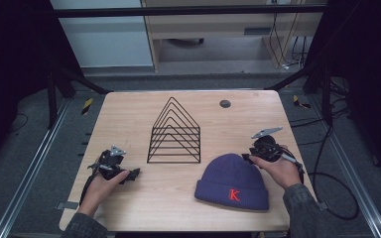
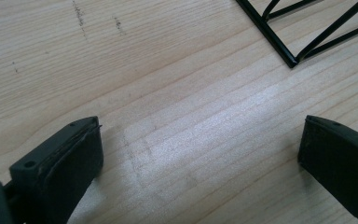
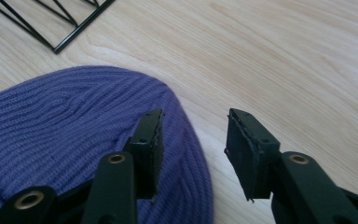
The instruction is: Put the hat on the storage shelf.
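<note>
We log the purple beanie (image 1: 233,181) lying flat on the worktop (image 1: 129,106), just in front and to the right of the black wire rack (image 1: 174,133). Right claw (image 3: 193,140) is spread, straddling the beanie's crown edge: one jaw over the knit, the other over bare wood. Left claw (image 2: 191,154) is spread wide and empty, left of the rack. We judge the step as the approach to grasp; next, lower and pinch the knit edge.
</note>
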### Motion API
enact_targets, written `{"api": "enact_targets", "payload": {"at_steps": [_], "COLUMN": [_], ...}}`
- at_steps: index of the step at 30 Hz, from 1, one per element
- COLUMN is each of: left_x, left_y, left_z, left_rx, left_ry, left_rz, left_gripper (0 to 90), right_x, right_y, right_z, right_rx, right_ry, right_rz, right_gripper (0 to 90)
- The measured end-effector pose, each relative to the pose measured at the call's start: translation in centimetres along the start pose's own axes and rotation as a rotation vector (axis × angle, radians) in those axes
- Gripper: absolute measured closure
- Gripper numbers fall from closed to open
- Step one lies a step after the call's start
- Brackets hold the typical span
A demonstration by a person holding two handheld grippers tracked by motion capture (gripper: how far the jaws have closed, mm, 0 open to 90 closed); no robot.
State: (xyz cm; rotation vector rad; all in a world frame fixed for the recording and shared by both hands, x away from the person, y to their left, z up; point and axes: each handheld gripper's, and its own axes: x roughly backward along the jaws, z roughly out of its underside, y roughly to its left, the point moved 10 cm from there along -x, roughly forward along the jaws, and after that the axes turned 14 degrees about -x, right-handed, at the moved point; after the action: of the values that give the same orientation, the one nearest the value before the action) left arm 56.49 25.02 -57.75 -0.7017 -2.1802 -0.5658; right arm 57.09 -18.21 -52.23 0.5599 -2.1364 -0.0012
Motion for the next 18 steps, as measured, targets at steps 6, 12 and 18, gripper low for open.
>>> {"api": "enact_targets", "payload": {"at_steps": [6, 12, 18], "left_x": [0.0, 0.0, -0.1], "left_y": [-0.1, -0.1, -0.2], "left_z": [0.0, -0.1, -0.1], "left_rx": [0.0, -0.004, -0.006], "left_ry": [-0.003, -0.004, -0.004], "left_rz": [0.0, 0.0, 0.002], "left_gripper": [0.0, 0.0, 0.0], "right_x": [-1.8, -3.5, -4.4], "right_y": [0.5, 0.8, 1.1], "right_z": [0.0, 0.3, 0.7], "right_rx": [-0.003, -0.023, -0.032], "right_ry": [0.024, 0.065, 0.095], "right_rz": [0.0, 0.007, -0.001], "right_gripper": [56.8, 56.0, 60.4]}}
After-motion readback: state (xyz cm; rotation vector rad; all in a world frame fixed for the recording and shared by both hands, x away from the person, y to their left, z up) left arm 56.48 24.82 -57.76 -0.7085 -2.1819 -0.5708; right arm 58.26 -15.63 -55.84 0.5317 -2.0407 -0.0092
